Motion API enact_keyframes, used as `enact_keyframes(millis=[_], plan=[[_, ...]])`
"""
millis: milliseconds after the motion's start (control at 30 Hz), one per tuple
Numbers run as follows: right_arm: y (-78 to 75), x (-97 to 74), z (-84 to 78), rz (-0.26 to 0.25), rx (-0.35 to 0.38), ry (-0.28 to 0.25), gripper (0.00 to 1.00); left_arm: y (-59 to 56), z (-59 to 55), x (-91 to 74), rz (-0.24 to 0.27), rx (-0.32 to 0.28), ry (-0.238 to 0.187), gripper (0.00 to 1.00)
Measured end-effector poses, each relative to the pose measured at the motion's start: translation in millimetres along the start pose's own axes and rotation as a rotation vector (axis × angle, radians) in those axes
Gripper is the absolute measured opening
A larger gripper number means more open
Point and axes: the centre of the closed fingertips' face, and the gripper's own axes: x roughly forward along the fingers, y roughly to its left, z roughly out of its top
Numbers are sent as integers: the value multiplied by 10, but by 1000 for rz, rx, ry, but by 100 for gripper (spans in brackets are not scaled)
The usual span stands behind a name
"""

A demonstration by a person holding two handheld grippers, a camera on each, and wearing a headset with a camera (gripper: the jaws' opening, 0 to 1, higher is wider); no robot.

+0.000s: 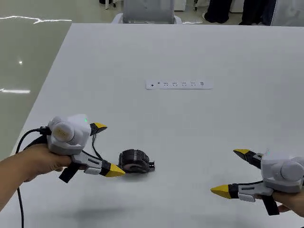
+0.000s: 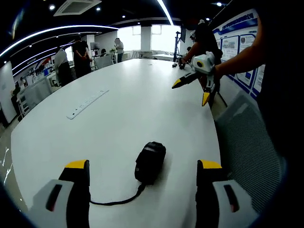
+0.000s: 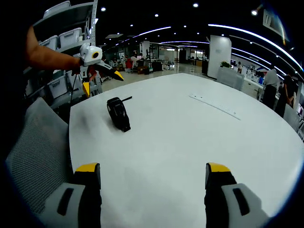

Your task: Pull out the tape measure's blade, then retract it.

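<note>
The tape measure [image 1: 135, 161] lies on the table [image 1: 190, 123] just ahead of the wide-open, empty left gripper [image 1: 108, 148] (blade end seemingly facing rightward), while the right gripper [image 1: 231, 171], likewise open and empty, sits well apart.

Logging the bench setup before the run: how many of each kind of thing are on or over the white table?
Tape measure: 1
Power strip: 1
Claws: 2, the left claw and the right claw, both open
Total: 4
</note>
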Motion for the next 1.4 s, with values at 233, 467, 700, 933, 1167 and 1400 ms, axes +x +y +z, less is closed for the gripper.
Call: enact_keyframes(millis=[233,467,700,933,1167,1400], plan=[[63,170,139,42,-32,-6,92,-24,50,150,-43,27,30,91],[125,315,258,79,-67,-7,91,-40,76,240,-75,50,56,90],[222,486,342,126,-121,10,88,-52,17,331,-114,90,102,85],[323,694,418,181,-174,37,85,-86,9,431,-149,121,152,81],[409,872,487,224,-213,50,83,-134,-7,515,-172,148,179,77],[496,1070,534,265,-252,67,78,-163,-78,590,-200,178,223,71]])
